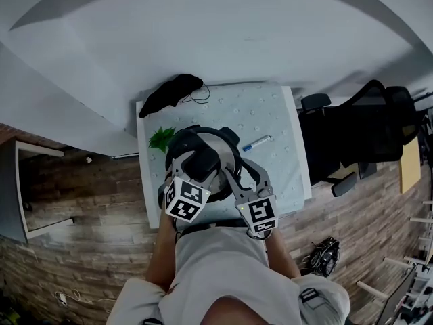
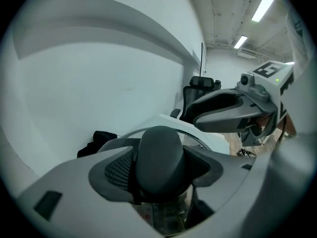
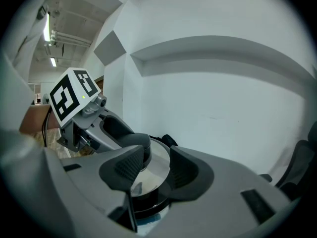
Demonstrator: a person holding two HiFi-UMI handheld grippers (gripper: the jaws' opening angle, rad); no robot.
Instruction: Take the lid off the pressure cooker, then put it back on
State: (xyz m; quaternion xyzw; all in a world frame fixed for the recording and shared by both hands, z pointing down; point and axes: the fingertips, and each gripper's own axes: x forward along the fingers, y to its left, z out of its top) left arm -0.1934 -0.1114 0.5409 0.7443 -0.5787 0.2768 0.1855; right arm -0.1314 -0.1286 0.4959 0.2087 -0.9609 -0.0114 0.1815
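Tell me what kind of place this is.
Likely an office or lab workspace, not a kitchen: black office chairs stand beside a small table against a bare white wall, with ceiling strip lights overhead. The pressure cooker sits on that table.

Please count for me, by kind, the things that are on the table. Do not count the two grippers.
pressure cooker: 1
lid, on the cooker: 1
pen: 1
green leafy sprig: 1
black cloth bundle: 1
Total: 5
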